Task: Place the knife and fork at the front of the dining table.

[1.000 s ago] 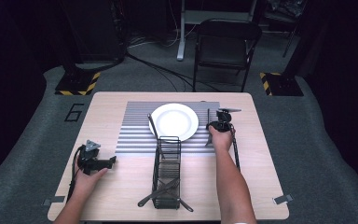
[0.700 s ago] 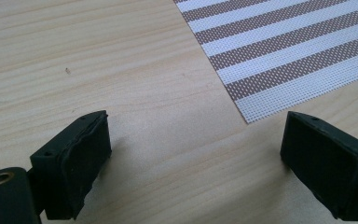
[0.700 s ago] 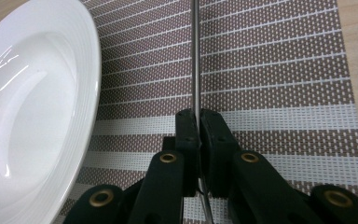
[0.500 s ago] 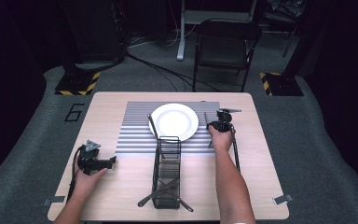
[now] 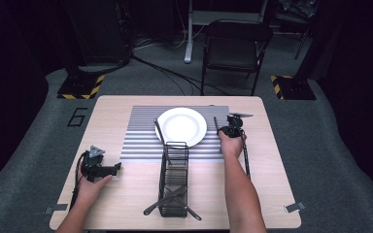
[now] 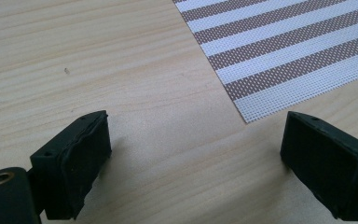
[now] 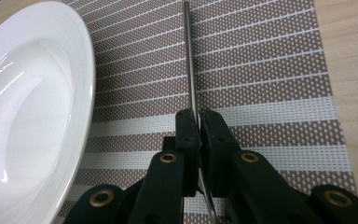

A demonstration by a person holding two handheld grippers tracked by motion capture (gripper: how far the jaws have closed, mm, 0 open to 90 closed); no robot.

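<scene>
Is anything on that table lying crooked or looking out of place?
Yes. The wire caddy lies tipped on its side, with utensils poking out at its near end onto the table. The plate and the striped placemat sit straight.

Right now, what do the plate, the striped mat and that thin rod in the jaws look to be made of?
Plate: likely glazed ceramic, white with glossy highlights. Striped mat: seemingly woven plastic mesh, matte, with an open dotted weave. Thin rod: probably polished metal, grey and smoothly shining; possibly a cutlery handle.
</scene>
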